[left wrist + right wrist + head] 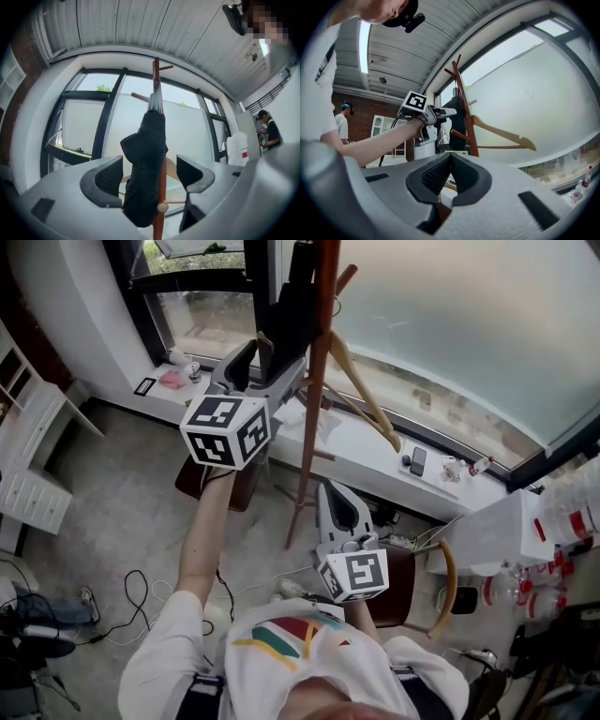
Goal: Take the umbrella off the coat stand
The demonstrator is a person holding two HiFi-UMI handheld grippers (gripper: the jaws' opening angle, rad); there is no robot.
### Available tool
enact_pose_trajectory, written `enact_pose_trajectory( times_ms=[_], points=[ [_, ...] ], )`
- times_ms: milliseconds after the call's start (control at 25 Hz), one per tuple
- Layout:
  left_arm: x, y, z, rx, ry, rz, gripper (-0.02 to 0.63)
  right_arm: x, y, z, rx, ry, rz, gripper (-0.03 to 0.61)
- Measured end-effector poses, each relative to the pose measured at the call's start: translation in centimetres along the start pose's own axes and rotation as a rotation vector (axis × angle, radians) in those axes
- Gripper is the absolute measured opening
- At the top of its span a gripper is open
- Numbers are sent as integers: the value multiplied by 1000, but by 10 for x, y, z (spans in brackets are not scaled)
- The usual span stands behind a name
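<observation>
A black folded umbrella (289, 320) hangs high on the red-brown wooden coat stand (314, 399) in front of the window. My left gripper (267, 362) is raised to it with its jaws open. In the left gripper view the umbrella (145, 159) shows in the gap of the left gripper (149, 174), and neither pad presses on it. My right gripper (336, 498) is lower, near the foot of the stand, and shut with nothing in it. The right gripper view shows its pads (440, 173) meeting, with the left gripper (440, 112) beside the umbrella (458, 119) beyond.
A pale wooden hanger (367, 395) hangs on the stand's right side. The windowsill (366, 460) holds a phone (417, 461) and small items. A brown chair (225, 486) stands by the stand's foot, white shelves (28, 460) at left, cables on the floor. A person (267, 130) stands far off.
</observation>
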State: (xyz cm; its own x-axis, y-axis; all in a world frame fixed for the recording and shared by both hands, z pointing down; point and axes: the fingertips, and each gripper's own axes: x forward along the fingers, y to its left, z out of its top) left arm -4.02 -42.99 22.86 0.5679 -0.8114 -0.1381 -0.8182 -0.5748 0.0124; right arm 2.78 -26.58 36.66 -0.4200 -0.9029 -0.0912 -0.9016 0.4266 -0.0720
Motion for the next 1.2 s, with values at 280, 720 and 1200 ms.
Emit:
enact_pose_trajectory(
  times_ms=[280,720,1200],
  points=[
    [22,5,-19,-14,85,-24,327,-5,-12,-10,58,2,-38,0],
    [41,2,-33,10,126,-39,325,-7,-26,-19,92,12,-61,0],
    [45,7,-39,3,173,-37,287,-12,-34,-22,101,17,-83,0]
  ],
)
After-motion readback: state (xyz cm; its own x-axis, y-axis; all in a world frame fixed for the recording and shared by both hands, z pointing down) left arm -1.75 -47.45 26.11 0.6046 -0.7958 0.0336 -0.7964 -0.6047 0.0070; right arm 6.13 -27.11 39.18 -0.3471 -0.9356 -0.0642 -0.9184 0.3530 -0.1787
